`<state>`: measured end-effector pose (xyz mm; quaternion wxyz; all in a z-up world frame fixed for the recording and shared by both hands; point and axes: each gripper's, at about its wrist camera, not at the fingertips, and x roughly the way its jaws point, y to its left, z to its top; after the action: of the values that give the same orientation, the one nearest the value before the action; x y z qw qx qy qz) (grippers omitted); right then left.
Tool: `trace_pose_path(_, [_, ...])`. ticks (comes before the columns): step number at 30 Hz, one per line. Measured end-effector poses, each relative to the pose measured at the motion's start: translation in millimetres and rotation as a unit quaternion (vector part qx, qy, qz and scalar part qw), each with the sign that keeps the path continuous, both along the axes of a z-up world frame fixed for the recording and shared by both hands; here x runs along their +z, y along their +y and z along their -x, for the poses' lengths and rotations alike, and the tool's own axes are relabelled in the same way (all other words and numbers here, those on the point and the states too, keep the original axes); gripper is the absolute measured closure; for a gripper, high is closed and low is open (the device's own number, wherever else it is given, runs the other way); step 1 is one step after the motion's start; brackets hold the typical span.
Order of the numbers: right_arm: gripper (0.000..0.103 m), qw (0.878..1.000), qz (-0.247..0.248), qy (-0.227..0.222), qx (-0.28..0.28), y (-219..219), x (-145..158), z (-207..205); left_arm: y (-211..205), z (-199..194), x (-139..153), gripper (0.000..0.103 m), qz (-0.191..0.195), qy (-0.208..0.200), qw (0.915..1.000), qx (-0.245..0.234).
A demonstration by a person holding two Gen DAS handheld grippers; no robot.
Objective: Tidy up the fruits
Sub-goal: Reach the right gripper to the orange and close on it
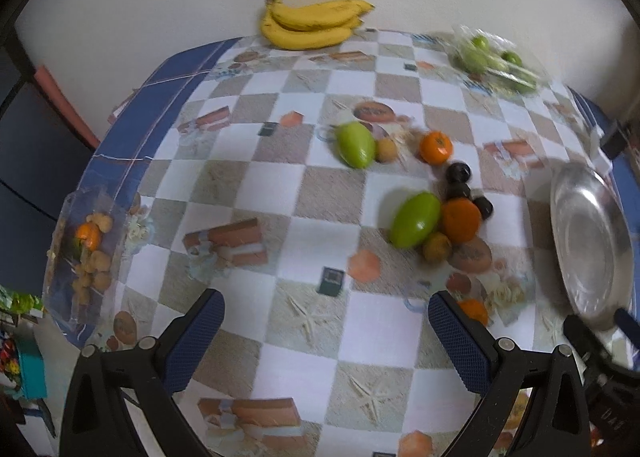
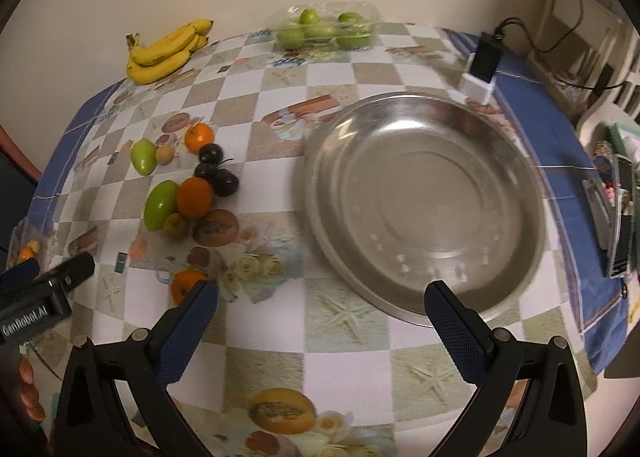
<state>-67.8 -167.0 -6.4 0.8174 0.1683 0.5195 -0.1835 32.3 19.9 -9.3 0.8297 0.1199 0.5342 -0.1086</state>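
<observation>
Hovering over the checked desk (image 2: 344,361) with both tools spread wide and carrying nothing: left tool (image 1: 324,317) above bare cloth, right tool (image 2: 320,305) just short of the near rim of the steel bowl (image 2: 424,193).

Lying loose left of the empty bowl: a green fruit (image 2: 161,204) touching an orange (image 2: 195,197), a small brown fruit (image 2: 176,226) tucked against both, three dark plums (image 2: 218,171) just behind. Sitting farther back: a second green fruit (image 2: 143,155), a small tan fruit (image 2: 164,153) and another orange (image 2: 199,137). Resting nearest the tools: a third orange (image 2: 185,286). Waiting by the wall: bananas (image 2: 170,51) and a clear tray of green fruit (image 2: 326,28). Sitting at the left desk edge: a clear bag of small fruit (image 1: 86,253).

Probably starting the first pick, nothing yet gathered. Advising the near orange first, being alone and clear of neighbours: coming down with fingers straddling its widest part, closing gently to avoid rolling it away. Saving the tight cluster for later; expecting a nudge there to scatter the plums. Lowering each piece into the bowl, not dropping it.
</observation>
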Motion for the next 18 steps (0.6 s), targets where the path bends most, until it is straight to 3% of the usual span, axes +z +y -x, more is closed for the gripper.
trace_pose_path(13, [0.0,0.994,-0.045,0.036,0.095,52.1,-21.0,-53.7,33.7,-52.5,7.0,0.0,0.037,0.017,0.9988,-0.027])
trace_pose_path(18, [0.0,0.99,-0.056,0.049,0.118,65.0,-29.5,-63.6,40.3,-71.0,3.9,0.0,0.017,0.026,0.9982,-0.052])
